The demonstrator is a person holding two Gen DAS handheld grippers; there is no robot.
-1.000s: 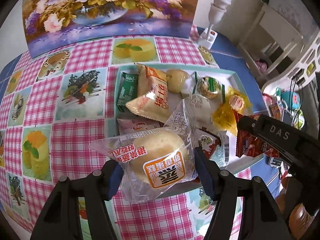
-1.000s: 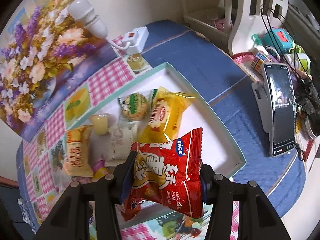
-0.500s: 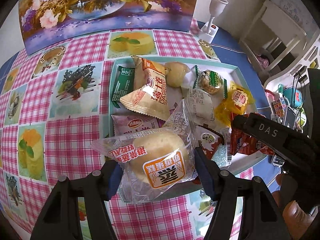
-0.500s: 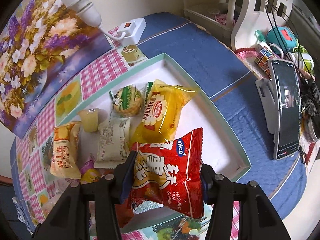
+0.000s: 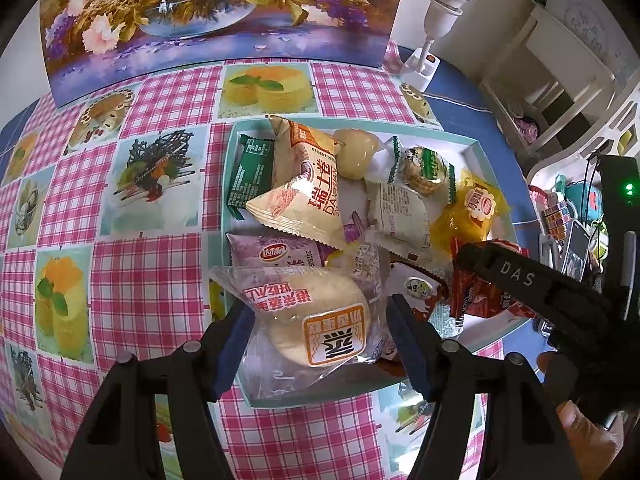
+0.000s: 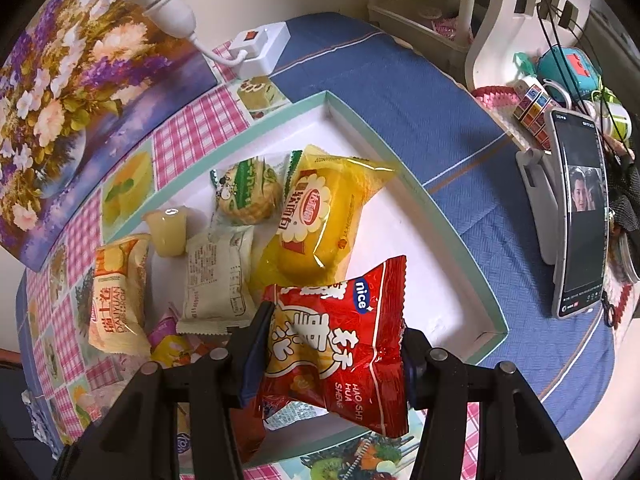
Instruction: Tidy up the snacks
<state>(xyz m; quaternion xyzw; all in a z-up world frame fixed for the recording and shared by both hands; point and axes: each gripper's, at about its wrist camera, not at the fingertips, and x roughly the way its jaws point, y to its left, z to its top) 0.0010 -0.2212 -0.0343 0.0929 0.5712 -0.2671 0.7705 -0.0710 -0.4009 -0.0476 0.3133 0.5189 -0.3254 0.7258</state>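
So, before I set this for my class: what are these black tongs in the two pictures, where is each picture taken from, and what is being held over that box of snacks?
No robot here: a person holds one pair of hand tongs in each hand, and a small wide-angle camera on each looks along its fingers. The left-hand view shows the left tongs gripping a clear-wrapped round bun. The right-hand view shows the right tongs gripping a red peanut packet. Both hang over a shallow teal-edged box that sits on a pink checked tablecloth. In the box lie a yellow bread packet, a green-wrapped biscuit, a jelly cup and other wrapped snacks.
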